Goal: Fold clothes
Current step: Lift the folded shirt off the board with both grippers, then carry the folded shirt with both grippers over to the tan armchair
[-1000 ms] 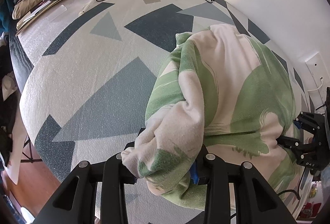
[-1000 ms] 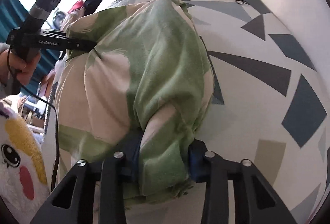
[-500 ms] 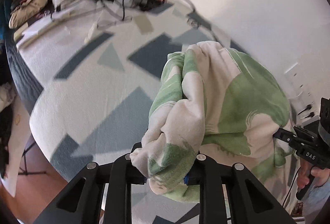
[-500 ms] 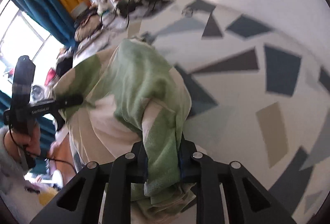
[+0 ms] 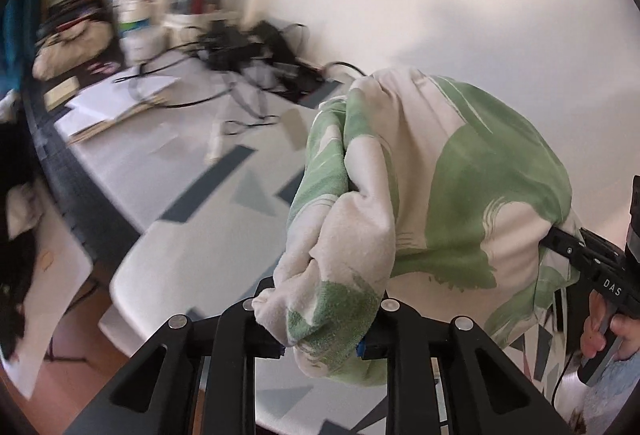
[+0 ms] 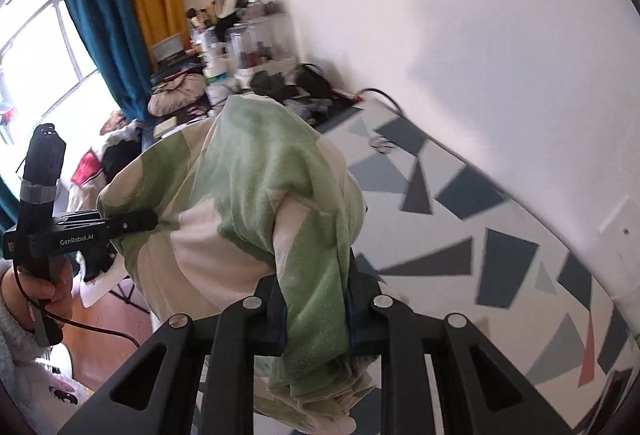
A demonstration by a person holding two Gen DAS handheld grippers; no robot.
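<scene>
Since the earlier frames, both claws have lifted the green-and-cream garment off the patterned bed. Left claw and right claw, narrowed over that second, each pinch a bunched corner; the cloth hangs between them above the bed.

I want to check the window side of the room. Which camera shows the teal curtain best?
The right wrist view: the teal curtain hangs full-length beside the window. The left wrist view catches only a blurred teal sliver at its left edge.
</scene>
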